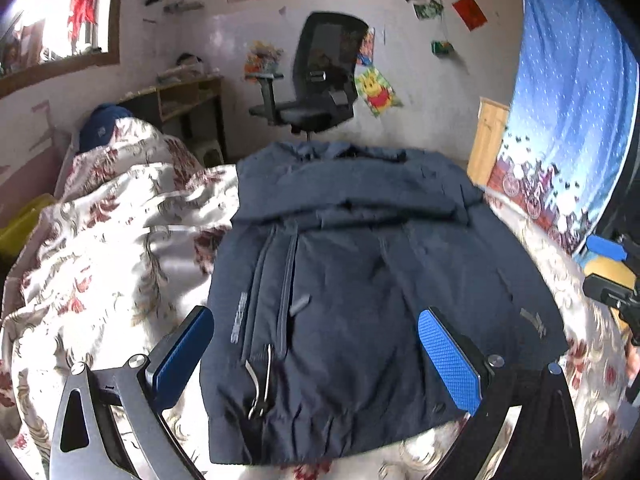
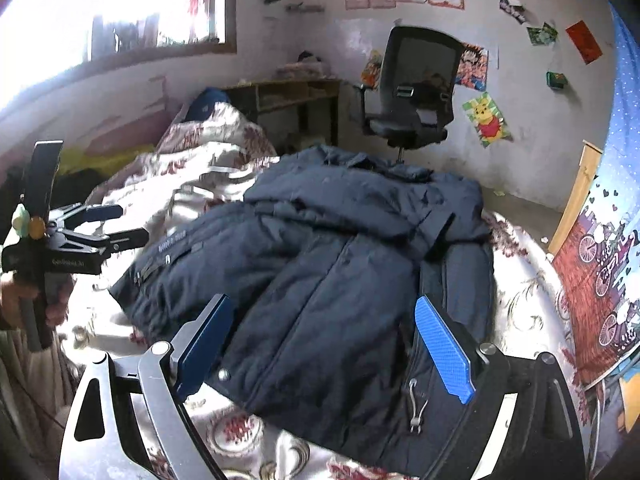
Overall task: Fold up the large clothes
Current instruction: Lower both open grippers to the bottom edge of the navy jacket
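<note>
A dark navy padded jacket (image 1: 360, 264) lies spread on the bed, its sleeves folded across the upper part and its hem toward me. My left gripper (image 1: 316, 332) is open above the hem, blue pads wide apart, nothing between them but the cloth below. From the right wrist, the same jacket (image 2: 328, 264) fills the middle, and my right gripper (image 2: 324, 320) is open over its near hem, pads clear of the fabric. The left gripper (image 2: 108, 224) shows at the left edge there, held by a hand. The right gripper's fingers (image 1: 606, 249) show at the right edge of the left wrist view.
A floral quilt (image 1: 104, 240) covers the bed and is bunched up at the left. A black office chair (image 1: 320, 76) stands beyond the bed by the wall, with a wooden desk (image 1: 188, 96) beside it. A blue patterned curtain (image 1: 572, 120) hangs at the right.
</note>
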Tool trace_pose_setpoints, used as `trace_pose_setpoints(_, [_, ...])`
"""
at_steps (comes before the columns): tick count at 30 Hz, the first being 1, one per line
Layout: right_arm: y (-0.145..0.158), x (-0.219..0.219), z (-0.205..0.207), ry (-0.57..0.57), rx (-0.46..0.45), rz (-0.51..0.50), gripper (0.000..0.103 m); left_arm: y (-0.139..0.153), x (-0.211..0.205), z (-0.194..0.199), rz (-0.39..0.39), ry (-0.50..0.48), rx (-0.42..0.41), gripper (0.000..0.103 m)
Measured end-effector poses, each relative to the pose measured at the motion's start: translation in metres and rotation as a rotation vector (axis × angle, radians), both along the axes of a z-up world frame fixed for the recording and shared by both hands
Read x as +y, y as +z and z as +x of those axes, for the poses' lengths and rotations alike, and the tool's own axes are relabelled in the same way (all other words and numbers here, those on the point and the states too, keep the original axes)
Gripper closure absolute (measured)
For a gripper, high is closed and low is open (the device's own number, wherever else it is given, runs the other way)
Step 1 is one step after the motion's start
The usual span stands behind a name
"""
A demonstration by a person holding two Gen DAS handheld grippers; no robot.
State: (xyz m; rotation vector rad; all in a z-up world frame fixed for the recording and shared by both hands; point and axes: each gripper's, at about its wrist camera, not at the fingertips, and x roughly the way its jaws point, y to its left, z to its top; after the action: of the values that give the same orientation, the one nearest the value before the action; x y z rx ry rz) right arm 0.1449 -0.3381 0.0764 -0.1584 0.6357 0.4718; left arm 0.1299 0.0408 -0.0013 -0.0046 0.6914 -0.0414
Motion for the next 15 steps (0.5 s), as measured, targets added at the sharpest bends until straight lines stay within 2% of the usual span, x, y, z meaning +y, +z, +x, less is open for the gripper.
trace_pose_setpoints(7, [-0.031,-0.003,0.000,-0.017,0.096,-0.047,0.013,-0.029,-0.003,-0.011,0.019,-0.107,0.088,0.000])
trace_pose_setpoints(15, [-0.071,-0.006,-0.004,-0.015,0.214,-0.111,0.013,-0.054,-0.028,-0.031,0.114,-0.237,0.157,0.000])
